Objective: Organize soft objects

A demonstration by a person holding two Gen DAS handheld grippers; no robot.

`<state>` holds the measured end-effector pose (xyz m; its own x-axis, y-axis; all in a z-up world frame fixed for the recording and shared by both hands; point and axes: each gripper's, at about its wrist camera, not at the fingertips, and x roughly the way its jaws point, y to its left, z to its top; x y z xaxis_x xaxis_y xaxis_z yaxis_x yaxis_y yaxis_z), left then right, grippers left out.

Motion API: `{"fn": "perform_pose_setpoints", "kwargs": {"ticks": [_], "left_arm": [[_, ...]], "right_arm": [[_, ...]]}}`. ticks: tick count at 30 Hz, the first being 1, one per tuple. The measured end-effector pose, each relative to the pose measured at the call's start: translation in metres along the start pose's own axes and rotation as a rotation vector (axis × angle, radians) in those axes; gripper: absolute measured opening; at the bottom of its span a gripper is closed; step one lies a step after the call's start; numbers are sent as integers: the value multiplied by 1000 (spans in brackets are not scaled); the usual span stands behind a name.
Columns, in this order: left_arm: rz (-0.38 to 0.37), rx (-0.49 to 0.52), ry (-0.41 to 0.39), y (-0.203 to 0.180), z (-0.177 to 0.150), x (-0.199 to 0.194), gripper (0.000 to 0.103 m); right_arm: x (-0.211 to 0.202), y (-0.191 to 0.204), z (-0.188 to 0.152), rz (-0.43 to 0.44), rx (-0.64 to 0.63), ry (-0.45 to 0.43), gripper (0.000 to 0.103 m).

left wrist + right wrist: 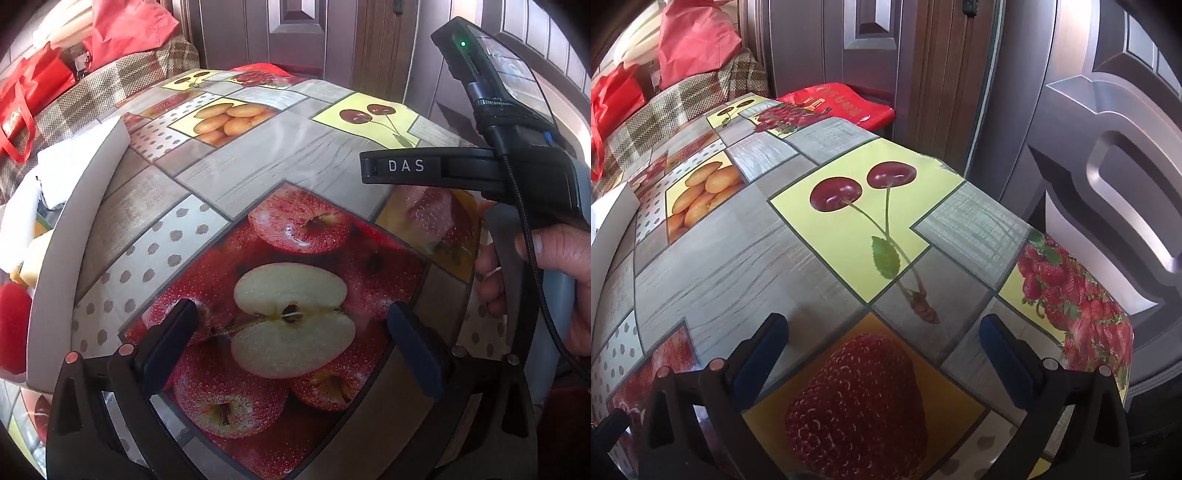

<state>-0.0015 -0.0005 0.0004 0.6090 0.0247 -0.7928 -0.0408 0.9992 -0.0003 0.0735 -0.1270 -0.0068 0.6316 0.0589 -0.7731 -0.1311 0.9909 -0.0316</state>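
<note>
A white box (55, 280) stands at the left of the table with soft things inside: a red soft object (13, 325), white pieces (18, 218) and a yellowish piece (35, 258). My left gripper (291, 332) is open and empty, low over the printed apple picture, to the right of the box. My right gripper (882, 336) is open and empty over the strawberry picture; it also shows from the side in the left wrist view (402, 168), held by a hand (554, 280). The box corner shows in the right wrist view (613, 214).
The table wears a fruit-print cloth (720, 266). A checked sofa (92, 92) with red bags (22, 107) lies beyond the far left edge. A red bag (842, 101) sits past the far edge. Dark doors (1108, 166) stand close on the right.
</note>
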Motion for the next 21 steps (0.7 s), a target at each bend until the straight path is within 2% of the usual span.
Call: {"fn": "perform_pose_setpoints", "kwargs": {"ticks": [21], "left_arm": [[0,1,1,-3,0,-3,102]], "right_arm": [[0,2,1,-4,-2,0,103]]}}
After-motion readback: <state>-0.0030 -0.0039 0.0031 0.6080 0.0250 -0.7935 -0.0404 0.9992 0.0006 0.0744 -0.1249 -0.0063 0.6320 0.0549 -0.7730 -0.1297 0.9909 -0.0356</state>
